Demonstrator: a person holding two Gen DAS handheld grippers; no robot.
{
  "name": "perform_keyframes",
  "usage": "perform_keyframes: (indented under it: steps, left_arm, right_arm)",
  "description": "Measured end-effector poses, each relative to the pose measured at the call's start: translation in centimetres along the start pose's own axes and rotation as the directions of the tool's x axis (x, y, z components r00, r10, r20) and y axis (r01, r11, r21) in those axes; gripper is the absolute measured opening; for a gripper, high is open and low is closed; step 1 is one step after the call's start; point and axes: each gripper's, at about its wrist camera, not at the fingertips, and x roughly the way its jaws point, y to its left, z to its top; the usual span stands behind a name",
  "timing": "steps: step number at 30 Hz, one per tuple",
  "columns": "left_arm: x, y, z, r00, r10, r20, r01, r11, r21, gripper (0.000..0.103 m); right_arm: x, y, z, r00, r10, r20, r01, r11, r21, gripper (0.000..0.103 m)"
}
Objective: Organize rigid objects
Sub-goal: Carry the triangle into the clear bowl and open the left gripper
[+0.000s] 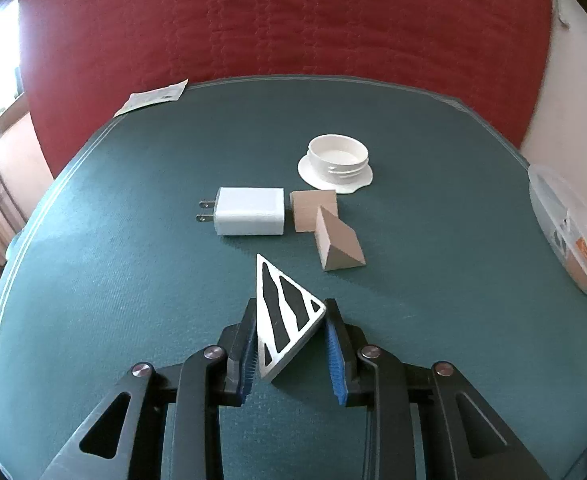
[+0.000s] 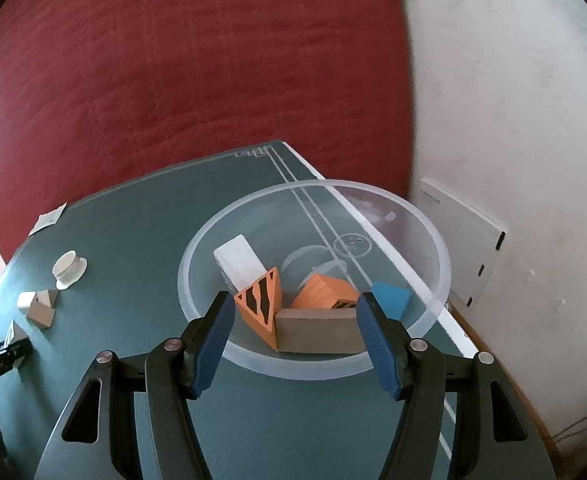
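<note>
Between the pads of the left gripper (image 1: 291,344) a striped wedge (image 1: 285,316) is clamped, probably light, stiff and slick-faced, best pinched across its flat sides, while the right gripper (image 2: 293,332) is held apart over the bowl (image 2: 433,240).

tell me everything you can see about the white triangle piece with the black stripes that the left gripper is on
The white triangular piece is a flat wedge with a pale, matte face carrying four wavy black stripes and a white border. It stands on edge, tilted, one sharp corner pointing away toward the white charger. It sits between the fingers of the left gripper: the left blue pad presses its side, the right finger meets its corner. Whether its lower edge rests on the green mat is unclear.
</note>
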Motion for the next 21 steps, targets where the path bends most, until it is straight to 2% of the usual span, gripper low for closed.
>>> perform_keyframes:
  steps: [5, 12, 17, 21]
  left_arm:
    - [-0.9, -1.4, 0.6, 1.000, -0.011, 0.021, 0.011, 0.999, 0.032, 0.031]
    - [-2.7, -6.1, 2.1, 0.995, -0.065, 0.072, 0.056, 0.991, 0.124, 0.031]
    - [-3.4, -10.4, 3.1, 0.988, -0.121, 0.092, 0.099, 0.972, 0.215, 0.031]
    - [-3.9, -14.0, 3.8, 0.977, -0.200, 0.080, 0.172, 0.948, 0.269, 0.031]
  right_arm:
    - [-0.5, 0.0, 0.0, 1.000, 0.002, 0.024, -0.001, 1.000, -0.026, 0.064]
    - [-0.8, -1.3, -0.2, 0.999, -0.012, 0.048, 0.013, 1.000, -0.025, 0.064]
    - [-1.1, -2.3, -0.4, 0.998, -0.014, 0.058, 0.014, 1.000, -0.008, 0.064]
    - [-1.4, -3.0, -0.5, 0.998, -0.008, 0.065, 0.007, 1.000, 0.011, 0.064]
